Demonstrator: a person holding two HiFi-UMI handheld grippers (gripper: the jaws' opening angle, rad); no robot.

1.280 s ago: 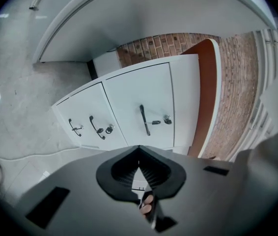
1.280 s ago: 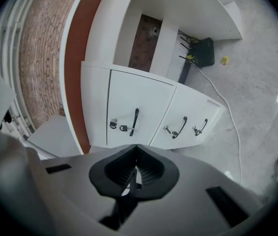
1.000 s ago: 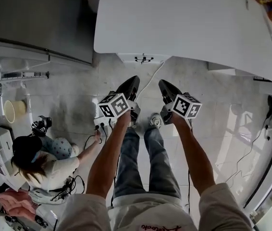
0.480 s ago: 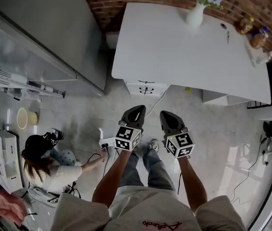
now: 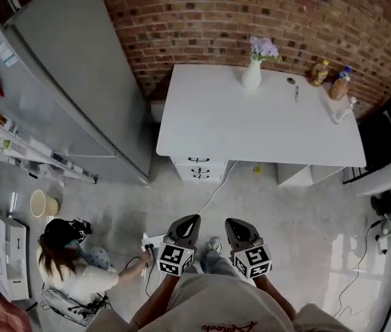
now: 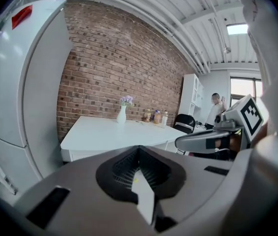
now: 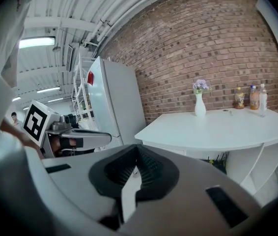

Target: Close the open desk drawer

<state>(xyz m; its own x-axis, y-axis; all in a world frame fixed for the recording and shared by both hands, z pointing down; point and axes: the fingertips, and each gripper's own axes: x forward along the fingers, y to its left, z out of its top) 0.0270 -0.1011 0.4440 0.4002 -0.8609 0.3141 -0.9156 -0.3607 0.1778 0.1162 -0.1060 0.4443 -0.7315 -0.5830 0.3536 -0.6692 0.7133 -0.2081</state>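
The white desk (image 5: pixel 258 126) stands against the brick wall, with its drawer unit (image 5: pixel 197 169) under the left end. Three handled fronts show below the desk edge; I cannot tell from here whether one stands out. My left gripper (image 5: pixel 193 219) and right gripper (image 5: pixel 232 222) are side by side low in the head view, well short of the drawers, over the floor. Both are shut with nothing between the jaws. The left gripper view shows its shut jaws (image 6: pixel 139 149) aimed at the desk (image 6: pixel 114 132). The right gripper view shows the same (image 7: pixel 138 149), desk (image 7: pixel 217 127) ahead.
A grey fridge (image 5: pixel 78 81) stands left of the desk. A vase of flowers (image 5: pixel 252 75) and bottles (image 5: pixel 330 78) sit on the desktop. A person (image 5: pixel 64 254) crouches on the floor at left beside cables and a power strip (image 5: pixel 147 244). A black chair (image 5: pixel 385 140) is at right.
Both grippers have risen and drawn back toward me, rolling so their marker cubes face up. The head view has lifted, and the whole desk and brick wall now show.
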